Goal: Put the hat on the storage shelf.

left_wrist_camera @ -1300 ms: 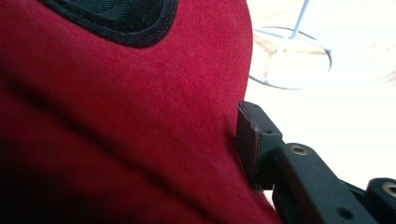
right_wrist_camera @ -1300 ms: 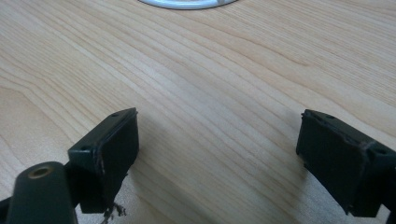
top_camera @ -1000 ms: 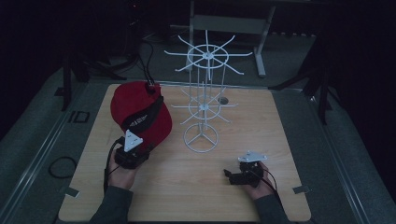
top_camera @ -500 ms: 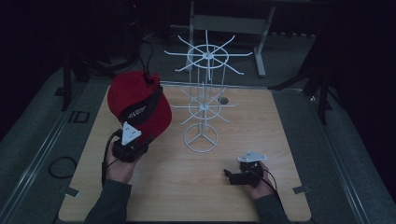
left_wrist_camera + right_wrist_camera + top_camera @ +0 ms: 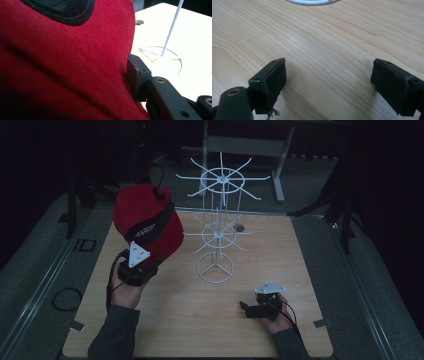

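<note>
A red cap (image 5: pixel 145 220) hangs above the bench's (image 5: pixel 300 270) left side, beside the white wire rack (image 5: pixel 216 230), pinched by your left hand-held gripper (image 5: pixel 142 257). Your right hand-held gripper (image 5: pixel 245 307) rests on the bench, jaws spread wide around nothing.

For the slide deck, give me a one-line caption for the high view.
Left hand-held gripper lifts a red cap beside a white wire rack; right hand-held gripper rests open on the wooden table.
</note>
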A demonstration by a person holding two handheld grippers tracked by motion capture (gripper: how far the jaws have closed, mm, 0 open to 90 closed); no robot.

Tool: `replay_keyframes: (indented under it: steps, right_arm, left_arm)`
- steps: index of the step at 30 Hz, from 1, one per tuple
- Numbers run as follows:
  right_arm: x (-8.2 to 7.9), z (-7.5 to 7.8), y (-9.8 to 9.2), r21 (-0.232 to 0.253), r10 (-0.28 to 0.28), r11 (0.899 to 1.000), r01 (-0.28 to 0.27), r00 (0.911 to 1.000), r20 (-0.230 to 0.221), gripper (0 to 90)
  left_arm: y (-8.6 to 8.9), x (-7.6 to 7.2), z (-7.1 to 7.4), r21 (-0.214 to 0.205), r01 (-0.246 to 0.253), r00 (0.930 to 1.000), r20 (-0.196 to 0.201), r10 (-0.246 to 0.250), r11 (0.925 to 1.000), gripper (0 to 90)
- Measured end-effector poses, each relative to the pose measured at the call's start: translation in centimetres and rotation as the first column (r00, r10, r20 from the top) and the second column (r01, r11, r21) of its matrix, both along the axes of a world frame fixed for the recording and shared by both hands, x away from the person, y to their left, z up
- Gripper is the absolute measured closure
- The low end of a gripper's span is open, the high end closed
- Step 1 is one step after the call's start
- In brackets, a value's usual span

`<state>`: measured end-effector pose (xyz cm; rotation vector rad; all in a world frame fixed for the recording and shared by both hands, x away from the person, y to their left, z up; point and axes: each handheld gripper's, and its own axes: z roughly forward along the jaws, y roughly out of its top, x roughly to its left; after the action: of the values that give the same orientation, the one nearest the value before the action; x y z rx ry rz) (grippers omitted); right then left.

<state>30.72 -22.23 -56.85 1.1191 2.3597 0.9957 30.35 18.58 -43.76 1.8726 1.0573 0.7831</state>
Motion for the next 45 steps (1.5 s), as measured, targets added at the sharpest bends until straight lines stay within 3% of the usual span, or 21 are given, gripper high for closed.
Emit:
replay_keyframes:
  steps: [14,25,35,45]
  right_arm:
    - [0.0,0.0,0.0,-0.001,0.0,1.0,0.0,1.0,0.001,12.9]
    - [0.0,0.0,0.0,-0.001,0.001,1.0,-0.001,1.0,0.001,12.9]
    - [0.0,0.0,0.0,-0.002,0.001,1.0,-0.001,1.0,0.001,12.9]
    - [0.0,0.0,0.0,-0.002,0.002,1.0,-0.002,1.0,-0.001,12.9]
  left_arm:
    - [0.6,0.3,3.2,-0.004,0.008,0.9993,0.036,-0.008,1.0,69.5]
    - [0.1,0.3,5.3,0.001,0.017,0.9972,0.073,-0.017,0.9998,69.4]
    - [-0.5,-0.4,7.8,0.031,0.034,0.9917,0.123,-0.038,0.9989,69.4]
    - [-1.1,-1.4,8.9,0.051,0.048,0.9857,0.159,-0.055,0.9975,69.3]
